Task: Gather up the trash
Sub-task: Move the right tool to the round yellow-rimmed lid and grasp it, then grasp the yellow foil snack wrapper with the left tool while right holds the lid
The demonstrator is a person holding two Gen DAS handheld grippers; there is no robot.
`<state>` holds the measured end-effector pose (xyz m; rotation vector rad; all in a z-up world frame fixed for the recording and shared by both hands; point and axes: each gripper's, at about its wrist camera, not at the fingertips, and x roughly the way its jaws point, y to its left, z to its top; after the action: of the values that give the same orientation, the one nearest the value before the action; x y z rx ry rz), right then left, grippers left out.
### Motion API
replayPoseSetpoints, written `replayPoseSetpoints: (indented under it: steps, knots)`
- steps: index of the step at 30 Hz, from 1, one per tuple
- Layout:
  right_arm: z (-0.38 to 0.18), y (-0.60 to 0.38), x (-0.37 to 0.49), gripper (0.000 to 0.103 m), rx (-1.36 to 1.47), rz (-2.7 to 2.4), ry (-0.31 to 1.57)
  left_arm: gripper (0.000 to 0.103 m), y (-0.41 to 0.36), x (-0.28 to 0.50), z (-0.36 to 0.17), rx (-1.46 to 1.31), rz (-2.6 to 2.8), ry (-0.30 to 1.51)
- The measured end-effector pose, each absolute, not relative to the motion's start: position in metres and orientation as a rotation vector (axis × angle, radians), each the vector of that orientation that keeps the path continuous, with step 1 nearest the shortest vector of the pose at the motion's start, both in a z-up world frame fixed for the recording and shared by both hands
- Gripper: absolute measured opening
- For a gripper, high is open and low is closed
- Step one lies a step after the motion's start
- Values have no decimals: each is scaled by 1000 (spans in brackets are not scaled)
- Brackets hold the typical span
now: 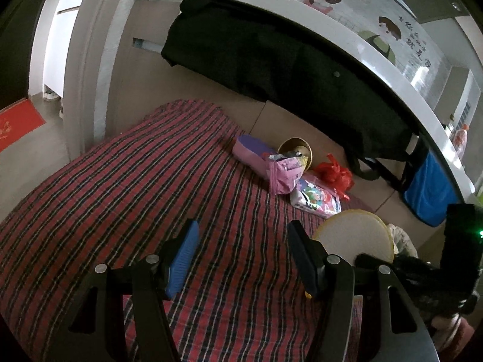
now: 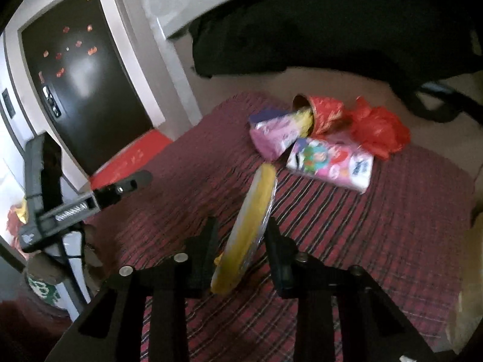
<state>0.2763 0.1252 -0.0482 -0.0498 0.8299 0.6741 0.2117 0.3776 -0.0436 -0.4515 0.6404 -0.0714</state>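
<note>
A pile of trash lies on a red plaid cloth [image 1: 151, 187]: a pink wrapper [image 1: 283, 175], a colourful cartoon packet [image 1: 317, 199], a tipped red-and-gold cup [image 2: 320, 111] and a red plastic bag [image 2: 377, 129]. My left gripper [image 1: 241, 241] is open and empty above the cloth, short of the pile. My right gripper [image 2: 241, 235] is shut on a round yellow lid [image 2: 250, 220], held on edge above the cloth; the lid also shows in the left wrist view [image 1: 353, 235].
A black garment [image 1: 271, 60] hangs from a white ledge behind the pile. A blue bag [image 1: 428, 190] hangs at right. A dark door [image 2: 81, 84] and red floor mat [image 2: 129, 157] are at left. The left gripper's body [image 2: 60, 205] shows in the right view.
</note>
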Motion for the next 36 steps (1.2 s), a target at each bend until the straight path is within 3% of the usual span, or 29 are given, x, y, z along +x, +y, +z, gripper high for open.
replayPoseSetpoints:
  steps: [2,9,17,24,36]
  knots:
    - [-53,127,278,13,-65,669,825,61,375,215,-46,-448,-78,651]
    - [-49,96,288,13,-60,638,786,61,346,244,-60,-463,-109,714]
    - [-48,23,305,13,-14,495,767,62,300,305,-46,-272,-152,642]
    - [-57,-14,314,13,37,463,746,62,325,390,-56,-393,-190,661]
    - [-68,-26,318,14,97,471,746,60,312,417,-78,-392,-104,775]
